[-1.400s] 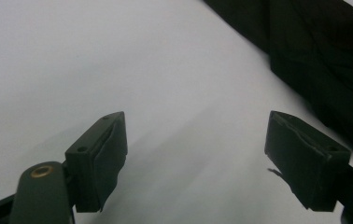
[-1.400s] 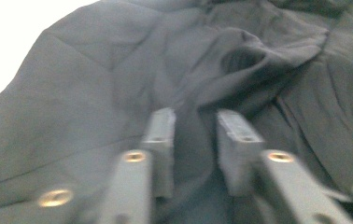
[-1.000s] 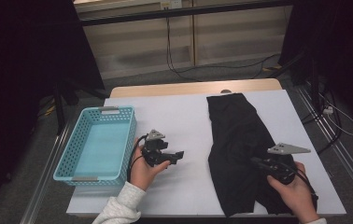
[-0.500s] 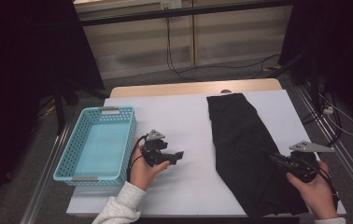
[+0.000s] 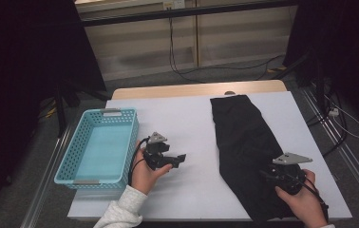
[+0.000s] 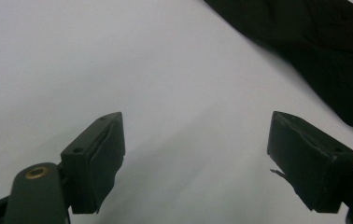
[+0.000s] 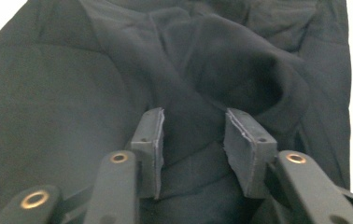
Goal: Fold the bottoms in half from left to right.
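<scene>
High view: a white tabletop (image 5: 192,118) seen from above, a person's hands entering from the bottom edge.
Black garment (image 5: 244,142): lies flat as a long strip on the right half of the tabletop.
Right gripper (image 5: 269,174): low over the garment's near end; its jaws have just been opening and stand partly apart, a fold of cloth between them, pads not pressing.
Left gripper (image 5: 181,158): rests on bare tabletop beside the garment, jaws wide open and empty.
Blue basket (image 5: 73,161): sits at the left edge.
</scene>
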`<state>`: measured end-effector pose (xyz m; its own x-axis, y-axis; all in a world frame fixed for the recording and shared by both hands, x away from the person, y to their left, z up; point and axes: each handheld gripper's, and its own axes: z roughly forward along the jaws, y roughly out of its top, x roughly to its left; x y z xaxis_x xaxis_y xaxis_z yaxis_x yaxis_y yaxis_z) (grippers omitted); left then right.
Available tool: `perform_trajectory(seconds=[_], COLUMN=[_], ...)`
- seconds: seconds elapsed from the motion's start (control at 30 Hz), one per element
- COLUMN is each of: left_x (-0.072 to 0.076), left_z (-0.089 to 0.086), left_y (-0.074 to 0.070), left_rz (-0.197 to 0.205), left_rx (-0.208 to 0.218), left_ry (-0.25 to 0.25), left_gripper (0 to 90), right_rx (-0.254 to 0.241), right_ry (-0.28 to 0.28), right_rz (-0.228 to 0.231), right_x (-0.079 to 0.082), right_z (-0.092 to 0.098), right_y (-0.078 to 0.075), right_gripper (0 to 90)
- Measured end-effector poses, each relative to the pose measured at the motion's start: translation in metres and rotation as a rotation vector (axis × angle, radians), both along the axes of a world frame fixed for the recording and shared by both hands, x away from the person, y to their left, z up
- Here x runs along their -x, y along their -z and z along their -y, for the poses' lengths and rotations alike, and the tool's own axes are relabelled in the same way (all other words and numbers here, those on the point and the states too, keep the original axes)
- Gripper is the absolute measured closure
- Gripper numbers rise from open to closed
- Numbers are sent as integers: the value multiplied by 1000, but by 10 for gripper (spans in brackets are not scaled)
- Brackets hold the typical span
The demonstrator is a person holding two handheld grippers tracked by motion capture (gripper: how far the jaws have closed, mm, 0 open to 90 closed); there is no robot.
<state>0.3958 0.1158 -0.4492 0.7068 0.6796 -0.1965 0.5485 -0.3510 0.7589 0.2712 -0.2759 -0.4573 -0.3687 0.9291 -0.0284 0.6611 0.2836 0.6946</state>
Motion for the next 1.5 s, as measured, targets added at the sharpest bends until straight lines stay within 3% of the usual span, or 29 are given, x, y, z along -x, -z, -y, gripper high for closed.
perform_trajectory(seconds=[0.13,0.23,0.33,0.53,0.73,0.8,0.87,0.97,1.03,1.23,1.4,1.47,1.5], left_x=[-1,0,0,-1,-1,-1,-1,-1,-1,-2,-3,-4,-4], left_z=[-1,0,0,0,0,1,1,2,2,1,1,-1,-2], left_y=[1,2,1,2,3,4,4,5,5,5,6,7,7], left_rz=[-4,-6,-2,-8,-8,-10,-11,-12,-16,-12,-15,-16,-15], left_rx=[-1,3,3,-5,-5,-4,-7,-8,-9,-11,-17,-25,-26], left_ry=[-1,-4,-3,3,-5,-5,0,0,2,-4,-7,-7,-10], left_gripper=[192,192,192,192,192,192,191,191,191,191,188,185,182], right_rx=[-3,-13,-34,-62,-52,-62,-42,-43,-27,-61,-75,-63,-65], right_ry=[17,9,-4,32,89,96,102,94,101,122,114,118,116], right_rz=[-6,-10,-13,14,21,32,48,46,53,85,48,36,29], right_x=[2,4,7,17,25,24,22,19,16,-2,-24,-31,-33], right_z=[8,14,19,41,60,58,54,49,48,47,40,38,37], right_y=[-1,-2,-4,-13,-14,-15,-16,-14,-12,-19,-10,-7,-5], right_gripper=[678,829,900,900,895,814,716,648,636,608,602,626,699])
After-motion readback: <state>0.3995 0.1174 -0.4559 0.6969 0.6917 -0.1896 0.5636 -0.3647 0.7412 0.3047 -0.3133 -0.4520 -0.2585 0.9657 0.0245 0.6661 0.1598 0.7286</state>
